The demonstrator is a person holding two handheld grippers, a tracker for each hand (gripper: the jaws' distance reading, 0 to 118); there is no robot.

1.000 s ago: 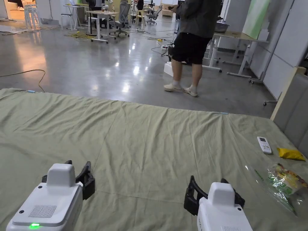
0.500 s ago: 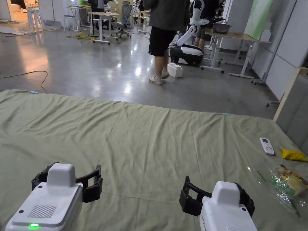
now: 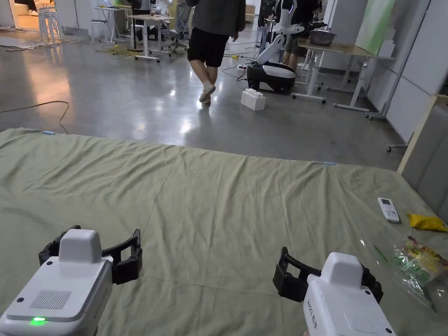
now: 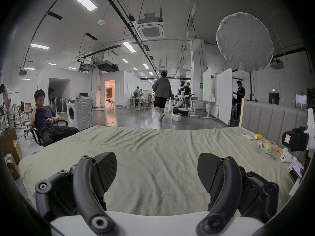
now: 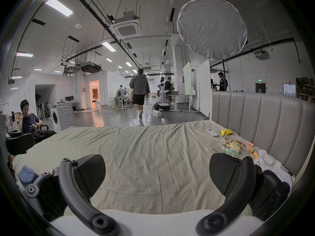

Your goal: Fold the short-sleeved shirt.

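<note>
hovering over green sheet (image 3: 210, 197), left tongs (image 4: 156, 171) spread apart, right tongs (image 5: 157, 173) spread apart, snack bag (image 3: 415, 264) nearby

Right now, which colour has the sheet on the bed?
The sheet is a pale olive green, plain and creased. The head view shows it best.

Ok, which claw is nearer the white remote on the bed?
Right. The right claw sits toward the remote, which lies ahead and to its right; the left claw is far across the green sheet.
</note>
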